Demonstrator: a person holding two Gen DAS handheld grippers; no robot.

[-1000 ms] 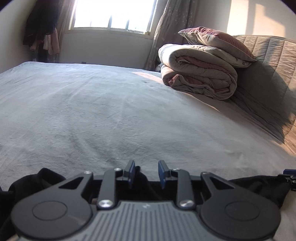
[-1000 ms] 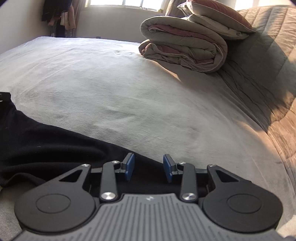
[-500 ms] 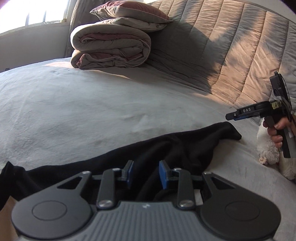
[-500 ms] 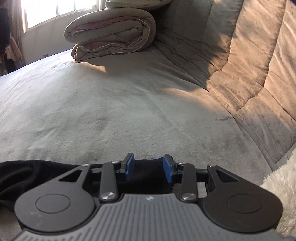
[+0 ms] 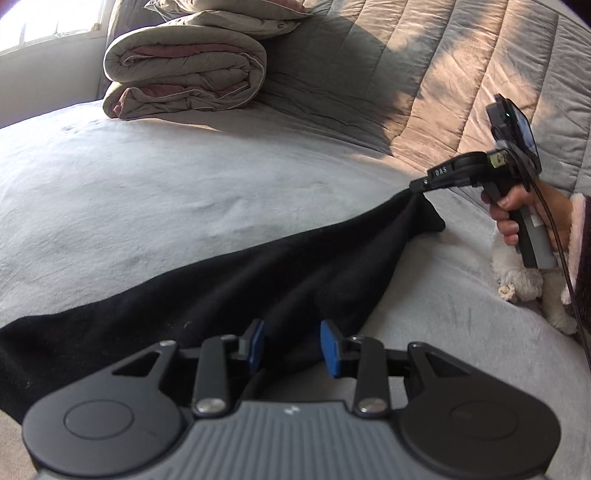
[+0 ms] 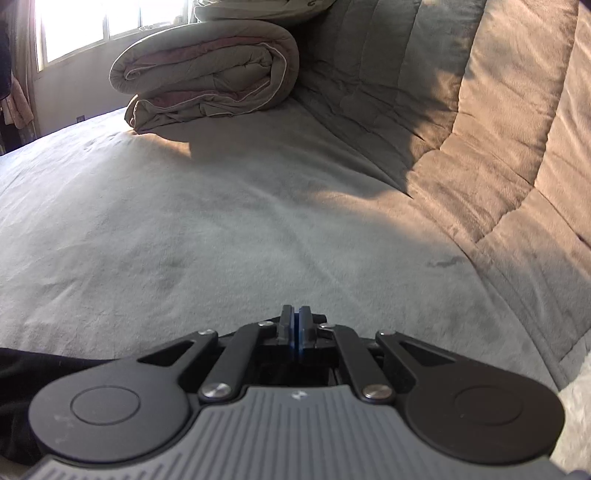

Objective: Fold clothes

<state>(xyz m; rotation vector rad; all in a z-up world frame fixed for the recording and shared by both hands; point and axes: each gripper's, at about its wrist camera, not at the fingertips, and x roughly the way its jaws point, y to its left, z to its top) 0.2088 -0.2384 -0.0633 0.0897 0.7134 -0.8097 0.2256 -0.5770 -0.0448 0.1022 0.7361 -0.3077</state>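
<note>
Item: black knit garment (image 5: pixel 229 284), soft and limp, lying as a long band across the grey plush bedspread (image 5: pixel 184 192), running from 8 o'clock to 2 o'clock in the left wrist view.

Change noted: half a second before, the right gripper (image 5: pixel 415 186) hovered spread beside the garment's far corner; it had since come down and pressed its jaws together on that corner, the cloth rising in a small peak to its tip. In the right wrist view its blue pads (image 6: pixel 302 334) met with only a sliver between, the cloth itself hidden beneath the gripper's body. The hand (image 5: pixel 517 218) was wrapped round its handle.

Left gripper (image 5: pixel 291 345): jaws spread, poised over the garment's near end at 6 o'clock, pinching nothing.

Reading: one corner was secured; the other end remained loose, so a lift or fold would likely want the left jaws closed too. How many folds the garment carried could not be told.

Surroundings: rolled beige-and-mauve quilt (image 5: pixel 184 70) at 11 o'clock; quilted grey padded headboard (image 5: pixel 461 74) at 1 o'clock; sunlit window (image 6: pixel 92 26) at 10 o'clock; white fluffy item (image 5: pixel 532 288) at 3 o'clock.
</note>
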